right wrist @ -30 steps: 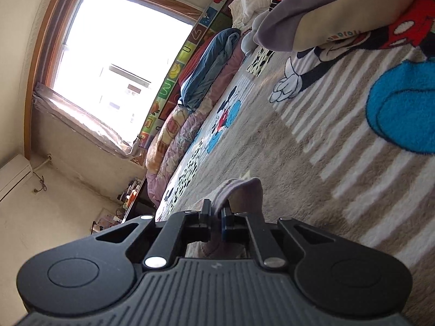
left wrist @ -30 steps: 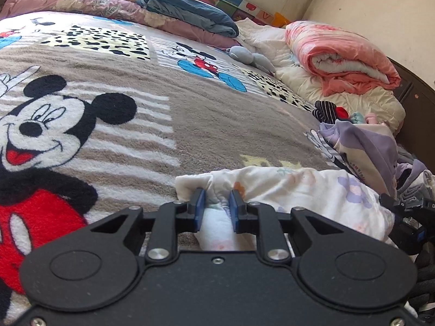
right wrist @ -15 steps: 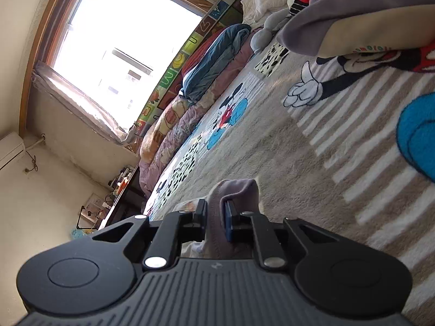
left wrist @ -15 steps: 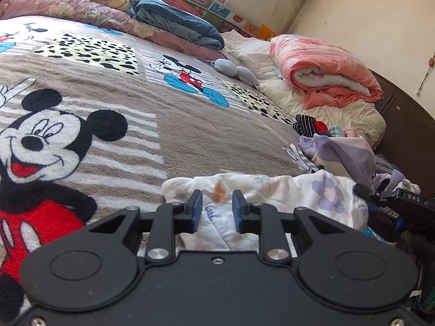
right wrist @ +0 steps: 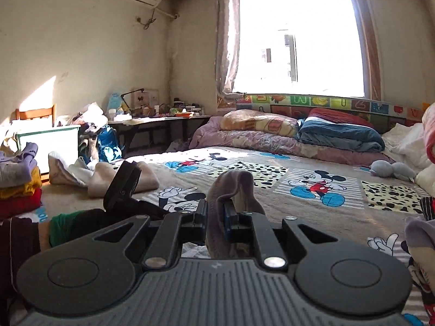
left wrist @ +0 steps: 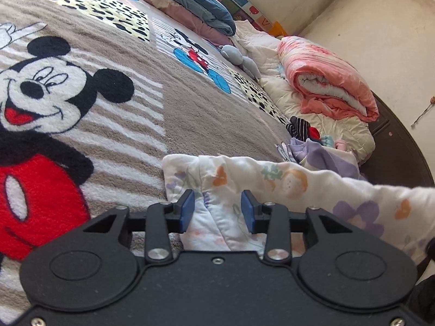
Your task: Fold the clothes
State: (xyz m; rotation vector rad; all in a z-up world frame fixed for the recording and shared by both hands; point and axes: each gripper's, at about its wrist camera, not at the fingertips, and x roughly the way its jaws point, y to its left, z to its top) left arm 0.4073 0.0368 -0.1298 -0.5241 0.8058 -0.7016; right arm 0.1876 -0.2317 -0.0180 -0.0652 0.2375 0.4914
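Observation:
A white garment with a flower print (left wrist: 285, 182) lies across the Mickey Mouse blanket (left wrist: 122, 108) in the left wrist view. My left gripper (left wrist: 217, 210) straddles a fold of it. Its jaws are opening, and the blue pads (left wrist: 187, 209) stand apart from the cloth on both sides. In the right wrist view my right gripper (right wrist: 214, 216) is shut on a grey-mauve cloth (right wrist: 233, 187) that bunches up above the fingers. It is lifted above the blanket (right wrist: 299, 206). The other black gripper (right wrist: 122, 187) shows at the left of that view.
A pile of unfolded clothes (left wrist: 320, 149) lies to the right of the flowered garment. A rolled pink quilt (left wrist: 326, 81) and folded bedding (right wrist: 337, 133) line the bed's far side. Stacked folded clothes (right wrist: 19, 182) sit at the left. A desk (right wrist: 160, 119) stands by the window.
My left gripper's jaws have spread apart off the flowered garment. My right gripper has rolled upright and risen with the grey-mauve cloth still in it.

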